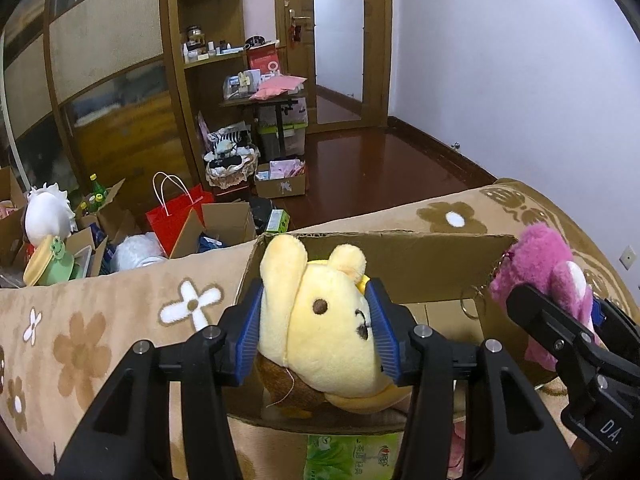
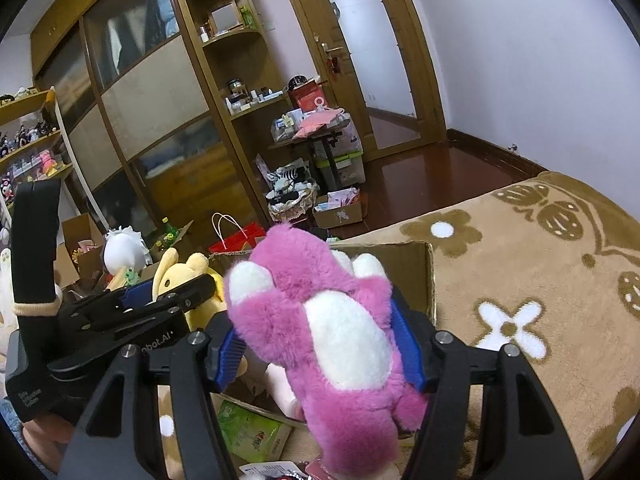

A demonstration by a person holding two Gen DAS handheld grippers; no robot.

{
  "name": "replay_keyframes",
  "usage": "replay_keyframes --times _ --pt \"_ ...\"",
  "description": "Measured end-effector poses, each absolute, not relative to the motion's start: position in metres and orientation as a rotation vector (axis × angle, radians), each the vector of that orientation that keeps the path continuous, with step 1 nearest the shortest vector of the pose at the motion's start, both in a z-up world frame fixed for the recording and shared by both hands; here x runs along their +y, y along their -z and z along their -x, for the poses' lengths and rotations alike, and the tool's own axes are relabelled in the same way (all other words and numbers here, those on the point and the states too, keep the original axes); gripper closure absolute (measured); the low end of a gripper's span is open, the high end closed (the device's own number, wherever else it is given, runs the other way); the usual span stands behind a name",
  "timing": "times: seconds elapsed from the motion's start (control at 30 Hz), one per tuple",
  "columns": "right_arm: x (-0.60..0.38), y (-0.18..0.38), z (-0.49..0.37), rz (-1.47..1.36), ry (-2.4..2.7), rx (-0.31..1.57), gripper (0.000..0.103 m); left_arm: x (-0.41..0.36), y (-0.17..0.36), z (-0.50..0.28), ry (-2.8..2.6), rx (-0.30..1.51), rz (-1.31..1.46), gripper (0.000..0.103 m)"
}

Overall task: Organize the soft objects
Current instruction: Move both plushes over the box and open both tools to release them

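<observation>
Nearest in the left wrist view, the left gripper has its blue pads clamped on the head of a yellow plush bear, one pad at each temple, so the toy hangs face-out above the open cardboard box. Holding it by the head leaves the body free to drop in first, which looks like the reason for this grip. Just right of it, the right gripper is closed on the sides of a pink plush bear, its white belly and paws turned toward the camera, also poised over the box. Both toys seem about to be lowered in together.

Below the box's near edge lies a green tissue pack with printing too small to read. On the left gripper's body, seen from the right wrist view, part of a marking reads "obot.AI"; on the right gripper's body, in the left wrist view, only "DA" shows.

Under everything spreads a tan blanket with flower patterns. Farther left on the floor stand a red paper bag and a white plush; the wooden door is farthest.
</observation>
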State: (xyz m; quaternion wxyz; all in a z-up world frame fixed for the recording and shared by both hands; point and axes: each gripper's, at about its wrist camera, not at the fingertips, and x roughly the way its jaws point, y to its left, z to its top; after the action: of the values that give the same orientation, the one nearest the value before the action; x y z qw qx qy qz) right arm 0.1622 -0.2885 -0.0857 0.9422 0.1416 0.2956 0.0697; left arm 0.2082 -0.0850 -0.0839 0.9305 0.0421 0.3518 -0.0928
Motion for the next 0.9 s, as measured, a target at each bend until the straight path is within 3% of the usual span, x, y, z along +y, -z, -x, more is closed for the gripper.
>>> replay_keyframes --times 0.53,0.7,0.8,0.9 --pt "-0.2843 0.0937 -0.1662 -0.29 -0.14 0.611 0.034 -0.0828 0.092 -0.2096 0.175 0.744 -0.071 0.052" --pt "-0.2869 0.0949 -0.1661 -0.315 -0.151 0.613 0.029 -0.0806 0.0924 -0.2096 0.174 0.741 -0.062 0.051" --pt "-0.2874 0.0945 -0.166 -0.317 -0.148 0.61 0.026 -0.0784 0.0909 -0.2088 0.177 0.742 -0.054 0.044" --pt "-0.2878 0.0932 -0.1634 -0.319 -0.138 0.595 0.015 -0.0764 0.0891 -0.2089 0.18 0.748 -0.052 0.039"
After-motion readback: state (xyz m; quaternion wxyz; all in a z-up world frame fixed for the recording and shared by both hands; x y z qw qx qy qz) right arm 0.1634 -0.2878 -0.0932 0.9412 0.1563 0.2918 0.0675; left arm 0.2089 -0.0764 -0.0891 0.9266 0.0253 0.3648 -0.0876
